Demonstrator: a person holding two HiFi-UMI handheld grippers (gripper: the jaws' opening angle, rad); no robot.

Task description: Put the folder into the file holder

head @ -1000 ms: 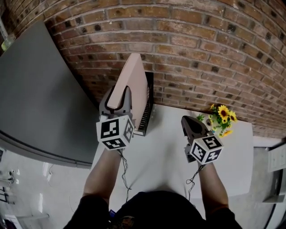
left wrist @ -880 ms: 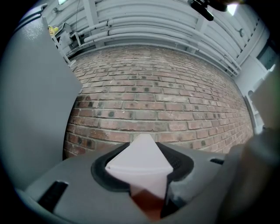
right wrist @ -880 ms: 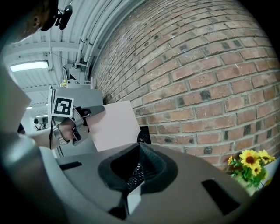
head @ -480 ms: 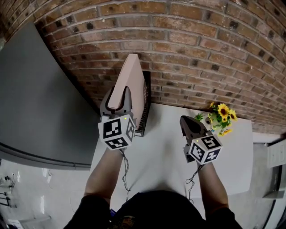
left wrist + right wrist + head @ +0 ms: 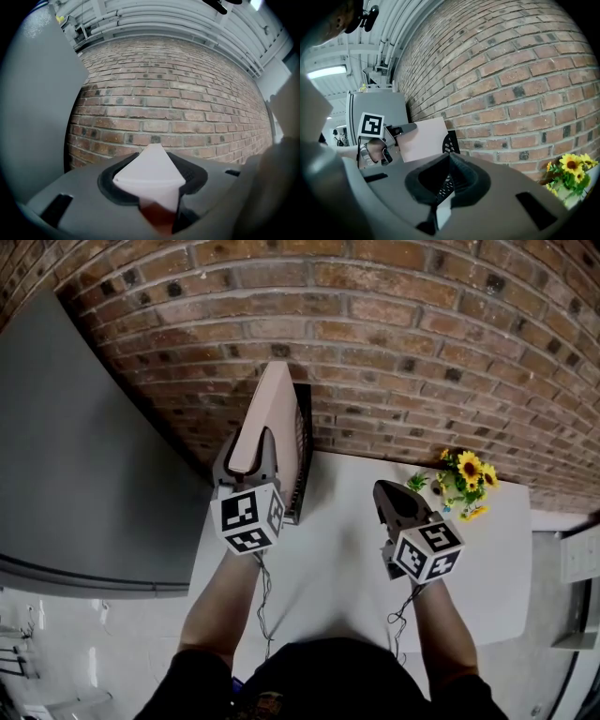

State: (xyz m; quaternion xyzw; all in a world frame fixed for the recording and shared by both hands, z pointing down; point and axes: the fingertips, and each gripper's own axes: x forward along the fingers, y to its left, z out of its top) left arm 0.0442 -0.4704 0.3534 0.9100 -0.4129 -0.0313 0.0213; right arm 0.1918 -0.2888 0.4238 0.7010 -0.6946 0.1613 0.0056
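White table (image 5: 347,549) under a red brick wall (image 5: 422,352), with the black mesh file holder (image 5: 298,474) at its back edge. The pale pink folder (image 5: 272,418) stands upright, gripped by the left gripper (image 5: 248,443) at the holder's left side. It seems not yet seated. Right gripper (image 5: 386,491) is clenched and empty. Lowering and release remain.

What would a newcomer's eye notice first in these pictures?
The pale pink folder stands out, held upright in the left gripper by the black mesh file holder at the brick wall. Next come the yellow sunflowers at the white table's back right corner, beyond the shut, empty right gripper.
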